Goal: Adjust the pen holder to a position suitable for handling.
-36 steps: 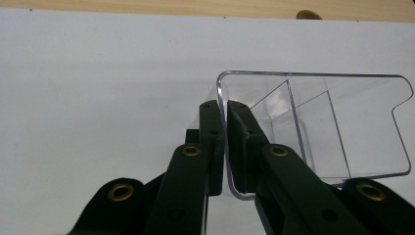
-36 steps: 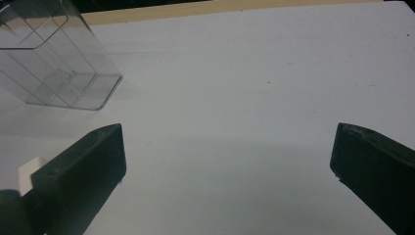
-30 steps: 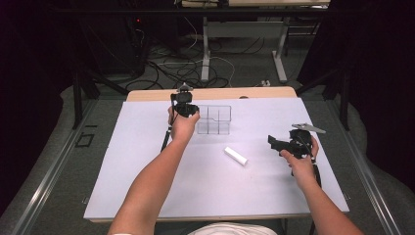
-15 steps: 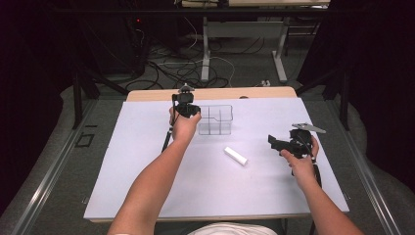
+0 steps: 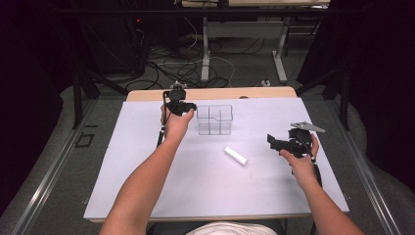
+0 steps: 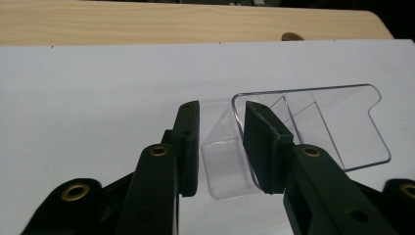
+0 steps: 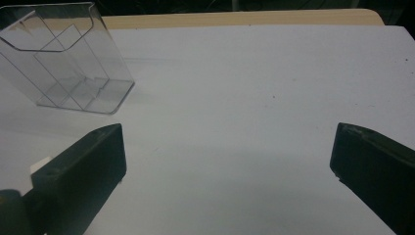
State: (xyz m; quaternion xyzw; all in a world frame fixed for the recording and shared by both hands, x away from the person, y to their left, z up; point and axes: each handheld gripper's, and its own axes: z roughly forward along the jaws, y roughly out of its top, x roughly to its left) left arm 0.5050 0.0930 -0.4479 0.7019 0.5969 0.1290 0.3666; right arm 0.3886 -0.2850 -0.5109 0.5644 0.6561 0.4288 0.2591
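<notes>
Left claw (image 6: 221,147) had just been opening, its jaws loosened either side of the clear organizer's (image 5: 214,120) wall, leaving it upright on the desk (image 5: 147,196), apparently released.

A white sheet (image 5: 147,161) covers most of a light wooden table (image 5: 147,94), whose far edge shows as a bare strip. A small white block (image 5: 236,155) lies on the sheet near its middle. Beyond the table, tangled cables (image 5: 181,68) trail over a grey floor between metal desk legs (image 5: 205,49)
</notes>
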